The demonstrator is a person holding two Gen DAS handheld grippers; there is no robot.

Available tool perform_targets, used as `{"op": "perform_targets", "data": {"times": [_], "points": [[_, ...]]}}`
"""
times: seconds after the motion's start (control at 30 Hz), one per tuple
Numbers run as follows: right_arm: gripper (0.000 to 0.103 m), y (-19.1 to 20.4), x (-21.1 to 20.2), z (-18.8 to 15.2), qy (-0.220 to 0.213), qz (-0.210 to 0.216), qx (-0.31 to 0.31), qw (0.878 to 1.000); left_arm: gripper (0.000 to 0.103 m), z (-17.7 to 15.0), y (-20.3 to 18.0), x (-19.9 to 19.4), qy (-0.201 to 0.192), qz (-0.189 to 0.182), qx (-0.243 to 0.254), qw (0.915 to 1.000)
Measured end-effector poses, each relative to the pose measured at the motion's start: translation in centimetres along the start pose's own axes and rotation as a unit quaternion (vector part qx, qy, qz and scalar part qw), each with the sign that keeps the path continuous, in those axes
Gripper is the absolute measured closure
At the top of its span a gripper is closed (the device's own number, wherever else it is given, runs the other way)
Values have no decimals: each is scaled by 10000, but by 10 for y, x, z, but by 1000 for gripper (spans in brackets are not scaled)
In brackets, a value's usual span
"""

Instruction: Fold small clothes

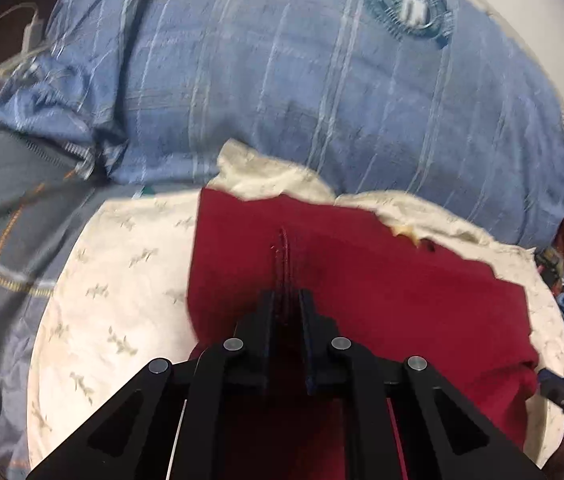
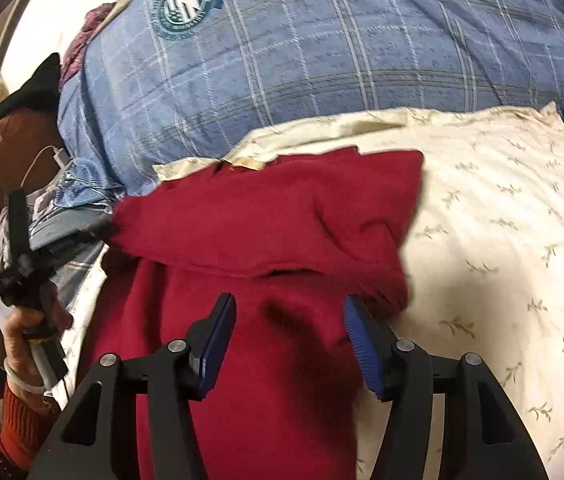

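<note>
Folding is mid-step: red garment [image 2: 249, 232] lies partly doubled on the cream pillow [image 2: 502, 240], left tool [image 1: 286, 264] clenched on a pinch of it, right tool [image 2: 290, 320] released above, so next comes carrying that edge over.

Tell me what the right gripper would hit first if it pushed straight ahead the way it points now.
Most likely the red garment: the right gripper points down at it with jaws open over the cloth. The fold's raised edge lies just ahead; depth is hard to judge.
</note>
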State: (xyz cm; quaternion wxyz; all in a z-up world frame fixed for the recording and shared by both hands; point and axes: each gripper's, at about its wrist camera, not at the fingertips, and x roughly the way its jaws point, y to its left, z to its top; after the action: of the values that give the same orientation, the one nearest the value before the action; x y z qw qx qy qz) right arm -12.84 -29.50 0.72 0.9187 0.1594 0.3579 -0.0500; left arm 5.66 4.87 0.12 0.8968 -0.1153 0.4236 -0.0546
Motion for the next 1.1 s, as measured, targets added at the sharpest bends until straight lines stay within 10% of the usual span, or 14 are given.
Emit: {"op": "perform_targets", "data": {"times": [0.23, 0.33, 0.6, 0.87, 1.1], "points": [[49, 3, 16, 17, -94, -467, -203, 9987, 92, -4, -1, 11, 293, 337, -9, 9990], [64, -18, 55, 16, 557, -1047, -138, 9928, 92, -6, -9, 14, 272, 519, 149, 9982], [61, -24, 24, 40, 113, -697, 11, 9975, 90, -8, -9, 17, 270, 592, 160, 9978], [74, -57, 98, 75, 418, -1336, -42, 9901, 88, -10, -13, 19, 259, 679, 264, 9970], [69, -23, 43, 57, 188, -946, -342, 9948, 81, -13, -17, 18, 226, 769, 405, 9960]]}}
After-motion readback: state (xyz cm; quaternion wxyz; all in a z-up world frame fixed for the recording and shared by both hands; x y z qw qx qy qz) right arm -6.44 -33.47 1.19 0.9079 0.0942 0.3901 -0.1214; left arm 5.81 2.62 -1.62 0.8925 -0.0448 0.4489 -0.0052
